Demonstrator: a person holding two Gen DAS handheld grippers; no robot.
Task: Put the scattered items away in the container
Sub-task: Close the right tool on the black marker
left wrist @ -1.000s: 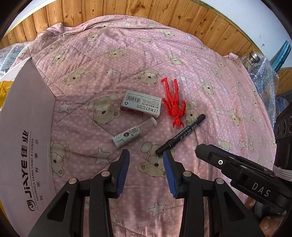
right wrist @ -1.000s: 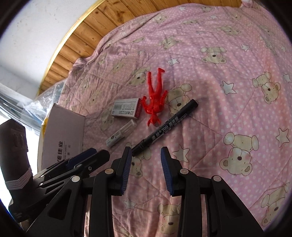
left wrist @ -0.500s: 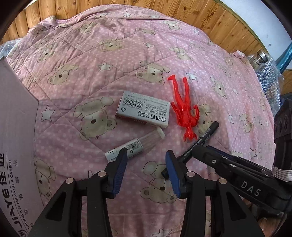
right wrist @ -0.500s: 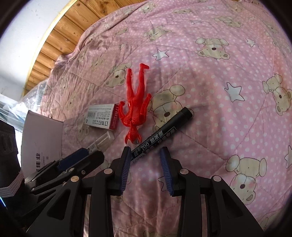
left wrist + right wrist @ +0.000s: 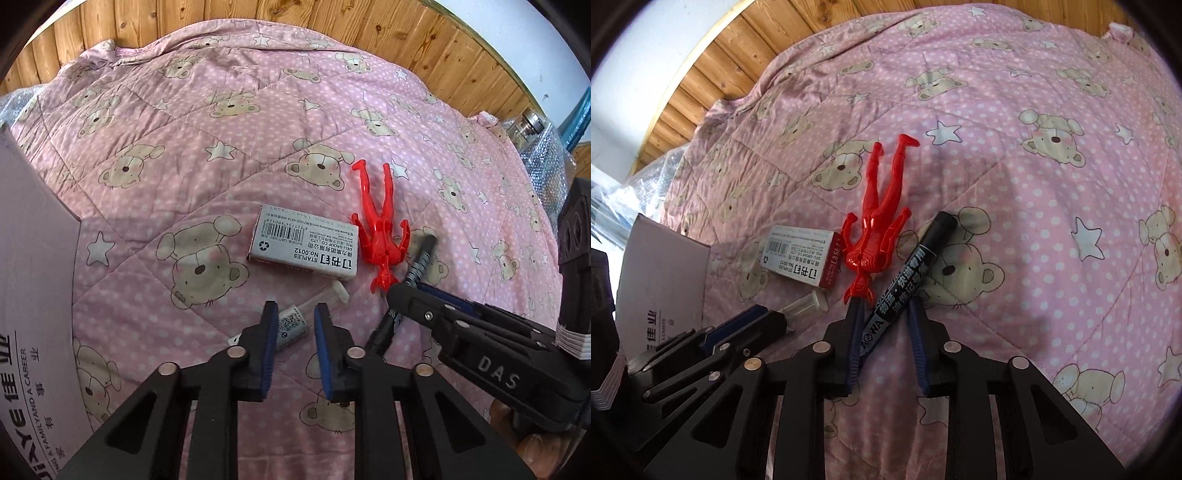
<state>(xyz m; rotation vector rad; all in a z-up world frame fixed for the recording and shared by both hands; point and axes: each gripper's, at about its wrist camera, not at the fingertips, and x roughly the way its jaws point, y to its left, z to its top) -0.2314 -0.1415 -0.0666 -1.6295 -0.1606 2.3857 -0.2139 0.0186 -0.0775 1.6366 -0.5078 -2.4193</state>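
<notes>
On the pink bear-print quilt lie a staples box (image 5: 303, 247), a red toy figure (image 5: 380, 229), a black marker (image 5: 912, 266) and a small clear tube with a white label (image 5: 291, 323). My left gripper (image 5: 295, 308) is low over the quilt, open, its fingers straddling the tube's middle. My right gripper (image 5: 884, 308) is open with the marker's lower half running between its fingers, against the left pad. In the left wrist view the right gripper (image 5: 406, 295) hides part of the marker (image 5: 423, 254). The cardboard box (image 5: 33, 295) stands at the left.
A wooden wall runs behind the bed. Bubble wrap and a metal-capped bottle (image 5: 532, 122) sit at the far right edge. In the right wrist view, the left gripper (image 5: 757, 321) lies close on the left, in front of the cardboard box (image 5: 661, 266).
Both grippers have moved forward and down onto the items. The left now straddles the tube with narrower jaws; the right now has the marker between its fingers.
</notes>
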